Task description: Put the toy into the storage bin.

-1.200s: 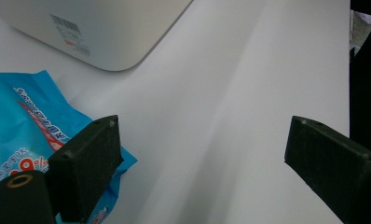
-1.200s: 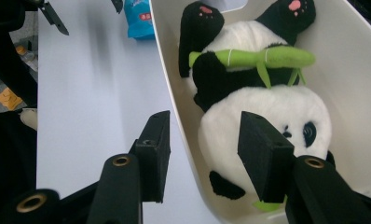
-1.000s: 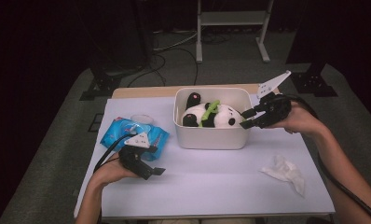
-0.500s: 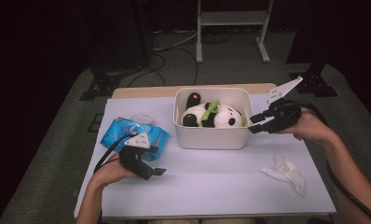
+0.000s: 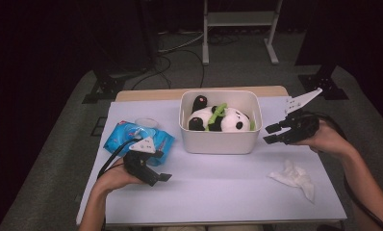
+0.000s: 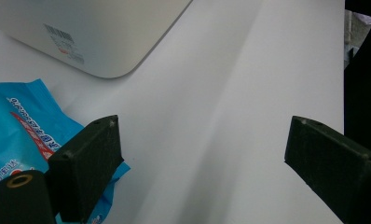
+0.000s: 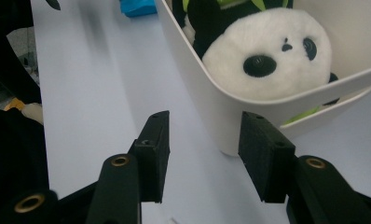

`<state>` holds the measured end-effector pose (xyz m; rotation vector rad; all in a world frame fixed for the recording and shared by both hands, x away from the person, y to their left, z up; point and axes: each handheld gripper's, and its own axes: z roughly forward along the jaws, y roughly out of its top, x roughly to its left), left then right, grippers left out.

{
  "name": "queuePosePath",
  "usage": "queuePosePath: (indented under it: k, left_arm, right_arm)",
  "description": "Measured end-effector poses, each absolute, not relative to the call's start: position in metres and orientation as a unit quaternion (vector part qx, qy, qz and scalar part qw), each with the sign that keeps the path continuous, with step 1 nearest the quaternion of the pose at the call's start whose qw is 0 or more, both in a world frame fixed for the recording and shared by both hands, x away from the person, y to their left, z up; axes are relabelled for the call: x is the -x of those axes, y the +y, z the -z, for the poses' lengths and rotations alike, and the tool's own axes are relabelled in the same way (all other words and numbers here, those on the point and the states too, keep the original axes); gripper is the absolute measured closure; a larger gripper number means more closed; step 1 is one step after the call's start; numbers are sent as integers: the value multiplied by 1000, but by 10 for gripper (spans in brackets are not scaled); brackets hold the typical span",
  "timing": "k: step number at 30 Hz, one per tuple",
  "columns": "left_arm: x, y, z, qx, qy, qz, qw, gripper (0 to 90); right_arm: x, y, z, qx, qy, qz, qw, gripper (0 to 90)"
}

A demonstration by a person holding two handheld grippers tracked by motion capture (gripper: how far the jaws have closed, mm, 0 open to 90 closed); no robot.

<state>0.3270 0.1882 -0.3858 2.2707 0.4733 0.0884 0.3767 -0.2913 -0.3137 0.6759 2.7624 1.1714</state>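
Right hand-held gripper (image 5: 274, 134) withdrawn from bin (image 5: 220, 142), jaws released, empty, now beside its right wall. Panda toy (image 5: 222, 119) deposited inside bin. Left hand-held gripper (image 5: 153, 174) released, resting on bench (image 5: 218, 187) by blue wipes pack (image 5: 124, 134).

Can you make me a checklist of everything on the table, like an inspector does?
Surface: white table, mostly bare at the front.
Job's things: panda lies in the white bin.
Clutter: blue packet at the left; crumpled tissue at the right.
Grippers: left gripper open, low over the table beside the packet; right gripper open, just outside the bin's right wall, holding nothing.
Cables: black cable trails from the left gripper.
Surroundings: grey floor, metal stand behind, dark room.
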Motion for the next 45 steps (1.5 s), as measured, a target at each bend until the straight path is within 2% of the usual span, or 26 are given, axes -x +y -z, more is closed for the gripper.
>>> queuePosePath:
  k: [22,45]
  left_arm:
    - [-327,191,385,-896,190,-37,399,101]
    - [-326,190,388,-895,190,-35,401,101]
  right_arm:
    - [-362,-316,365,-263,882,-391,17,509]
    - [-339,-336,397,-300,868,-396,16,490]
